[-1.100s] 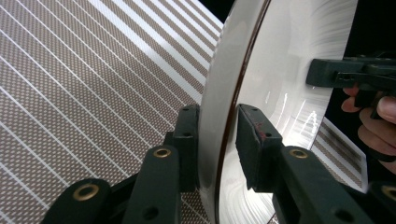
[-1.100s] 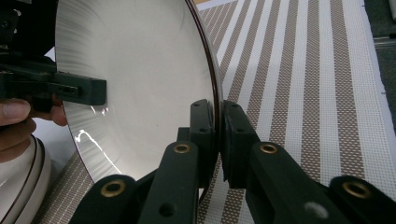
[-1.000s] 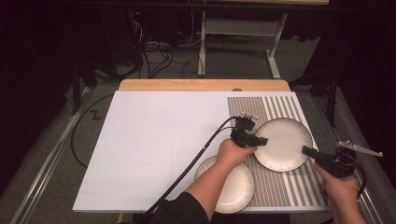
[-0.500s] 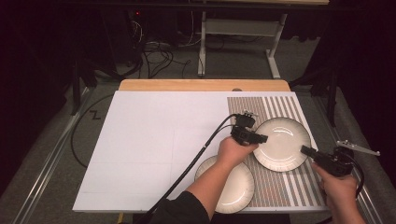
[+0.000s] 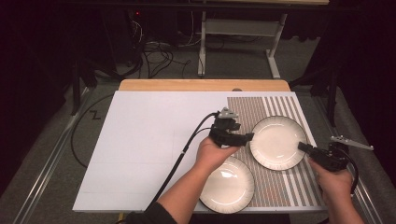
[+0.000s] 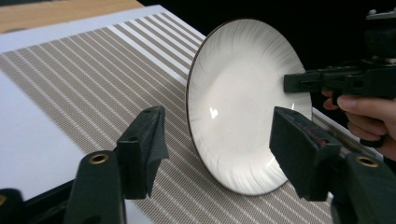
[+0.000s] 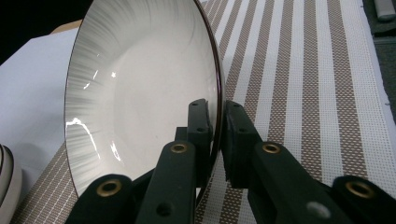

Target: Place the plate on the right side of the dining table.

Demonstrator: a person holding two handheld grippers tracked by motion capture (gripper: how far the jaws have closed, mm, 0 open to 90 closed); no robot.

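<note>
A white ribbed plate with a dark rim lies on the striped placemat at the right. My right gripper is shut on its right rim; in the right gripper view the rim sits pinched between the two pads, and the plate spreads out to the left. My left gripper hovers just left of the plate. Its jaws have just been opening, and nothing is between them. In the left gripper view the left gripper faces the plate, with the right gripper clamped on its far edge.
A second white plate lies near the front edge, partly under my left wrist, and its edge appears in the right gripper view. A white board covers the table's left and middle. A wooden edge runs along the back. Cables and a stand lie beyond.
My left gripper has let go of the plate's left rim, opened its jaws and drawn back to the left. The right gripper has stayed shut on the right rim.
</note>
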